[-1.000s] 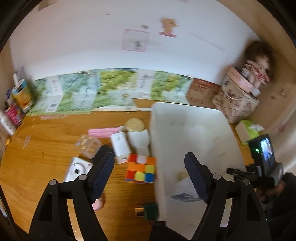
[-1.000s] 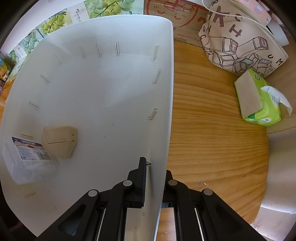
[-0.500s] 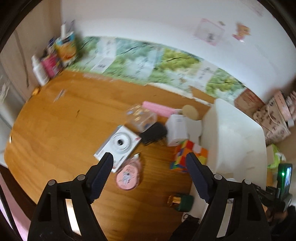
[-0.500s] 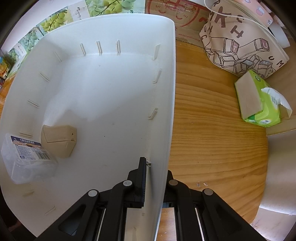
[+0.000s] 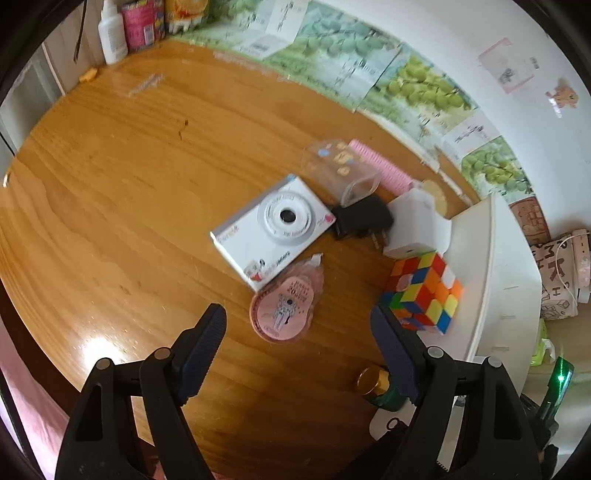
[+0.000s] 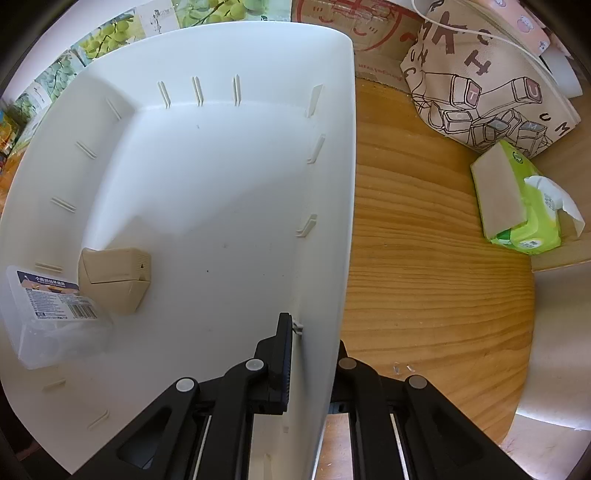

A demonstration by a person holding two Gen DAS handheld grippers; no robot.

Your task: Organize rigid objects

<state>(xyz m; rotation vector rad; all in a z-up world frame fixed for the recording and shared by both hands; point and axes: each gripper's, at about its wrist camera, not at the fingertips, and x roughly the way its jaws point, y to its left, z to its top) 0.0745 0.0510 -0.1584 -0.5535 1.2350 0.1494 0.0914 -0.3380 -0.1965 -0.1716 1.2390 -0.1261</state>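
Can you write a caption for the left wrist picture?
Open left gripper hovers over a pink tape dispenser beside a white camera.

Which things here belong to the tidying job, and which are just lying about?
Job: white bin, camera, cube, pink tape, black plug, beige box.
Lying about: tissue pack, cloth bag, bottle.

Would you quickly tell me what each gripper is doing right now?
Left gripper: open, holding nothing, above the pink tape roll.
Right gripper: shut on the white bin wall.
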